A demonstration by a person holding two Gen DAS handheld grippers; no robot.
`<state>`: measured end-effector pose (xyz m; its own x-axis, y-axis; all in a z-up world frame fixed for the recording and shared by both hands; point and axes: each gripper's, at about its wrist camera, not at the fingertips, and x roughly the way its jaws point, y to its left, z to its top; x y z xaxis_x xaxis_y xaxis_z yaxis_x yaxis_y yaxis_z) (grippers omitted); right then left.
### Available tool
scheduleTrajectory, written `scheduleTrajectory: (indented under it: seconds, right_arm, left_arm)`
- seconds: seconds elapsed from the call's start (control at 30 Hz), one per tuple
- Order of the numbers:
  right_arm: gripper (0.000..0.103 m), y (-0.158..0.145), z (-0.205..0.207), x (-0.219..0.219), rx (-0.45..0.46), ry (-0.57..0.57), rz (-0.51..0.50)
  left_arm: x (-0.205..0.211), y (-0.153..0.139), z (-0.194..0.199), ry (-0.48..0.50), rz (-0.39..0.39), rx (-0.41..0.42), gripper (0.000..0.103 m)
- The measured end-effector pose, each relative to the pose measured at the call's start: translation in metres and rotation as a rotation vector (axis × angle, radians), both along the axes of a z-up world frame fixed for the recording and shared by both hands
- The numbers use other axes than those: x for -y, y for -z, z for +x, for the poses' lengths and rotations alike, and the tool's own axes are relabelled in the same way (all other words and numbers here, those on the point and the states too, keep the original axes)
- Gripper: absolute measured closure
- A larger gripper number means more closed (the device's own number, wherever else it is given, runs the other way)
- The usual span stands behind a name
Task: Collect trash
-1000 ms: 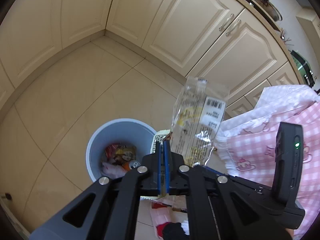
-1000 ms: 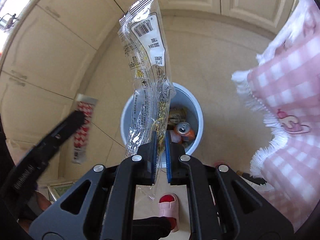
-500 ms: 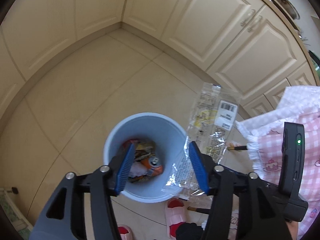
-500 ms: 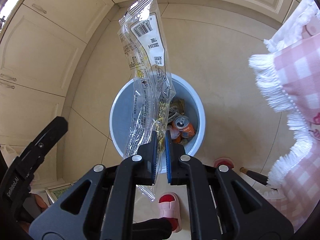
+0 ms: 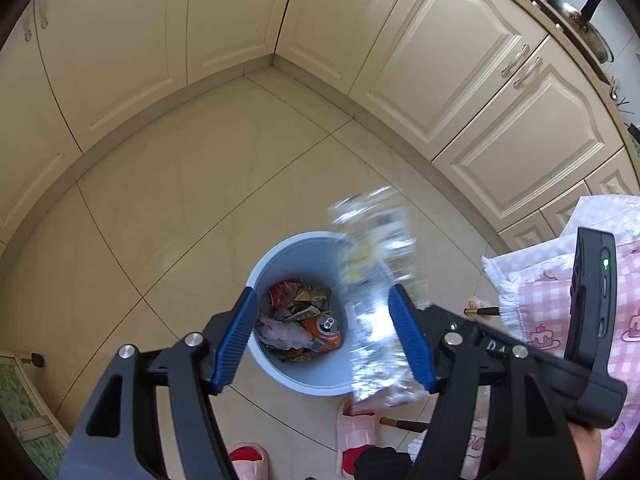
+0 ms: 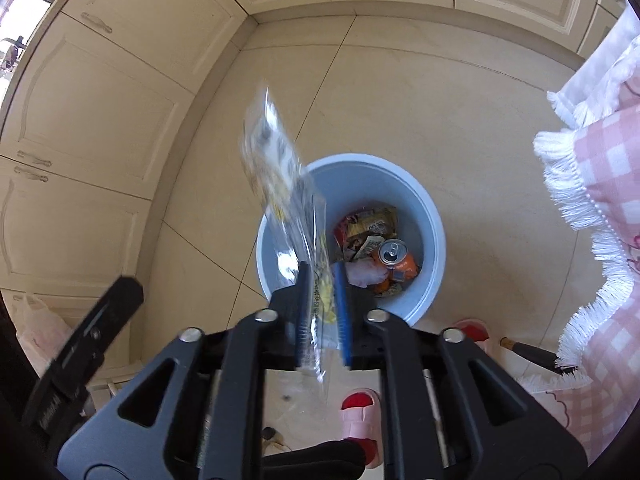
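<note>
— Trash first: where is the clear plastic wrapper [image 6: 288, 200] at this moment?

— It hangs above the blue bin [image 6: 434, 240], over the left part of the rim as the right wrist camera shows it. Its lower end is between the blue pads of the right gripper [image 6: 323, 308]. The wrapper is blurred in both views, so I cannot say for sure if one pad touches it, but the pads do not press on it.

— So the right gripper has let go?

— Its jaws have just been opening. They stand apart only a little, a narrow gap, with the wrapper inside the gap.

— And the left gripper [image 5: 322, 338]?

— Its jaws have also just been opening, and they are wide. Nothing is held. In its view the wrapper [image 5: 376, 300] appears just beside the right pad, and the bin [image 5: 304, 376] shows between the two pads.

— What is in the bin?

— An orange drink can [image 6: 394, 258] with its top upward, a white crumpled piece, and some red and yellow snack packets [image 6: 370, 222]. The bin stands on the beige tiled floor [image 5: 168, 184], near the cream cabinets [image 5: 460, 80]. A pink checked cloth [image 6: 600, 184] with white fringe is at the right, and pink slippers [image 5: 356, 428] are on the floor below the bin.
</note>
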<state>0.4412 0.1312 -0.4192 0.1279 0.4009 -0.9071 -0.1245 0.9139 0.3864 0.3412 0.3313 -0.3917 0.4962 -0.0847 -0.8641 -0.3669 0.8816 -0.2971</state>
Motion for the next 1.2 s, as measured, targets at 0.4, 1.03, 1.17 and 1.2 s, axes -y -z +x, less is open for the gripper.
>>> scheduleTrajectory:
  seconds: [0.4,1.03,1.17,1.2]
  right_arm:
    - [0.050,-0.083,-0.035,0.007,0.222,-0.022,-0.031]
    - [0.025,-0.331,-0.220,0.140,0.855,0.059,-0.111]
    - [0.020,-0.364,-0.263,0.178,0.942,0.081,-0.123]
    - [0.020,-0.370,-0.272,0.188,0.959,0.093,-0.130]
  left_arm:
    - [0.025,-0.071,-0.043,-0.023,0.125,0.096,0.032]
    - [0.147,-0.291,-0.190,0.020,0.326,0.514,0.015]
    - [0.184,-0.319,-0.220,0.060,0.327,0.586,0.014]
    - [0.194,-0.329,-0.230,0.072,0.330,0.609,0.013]
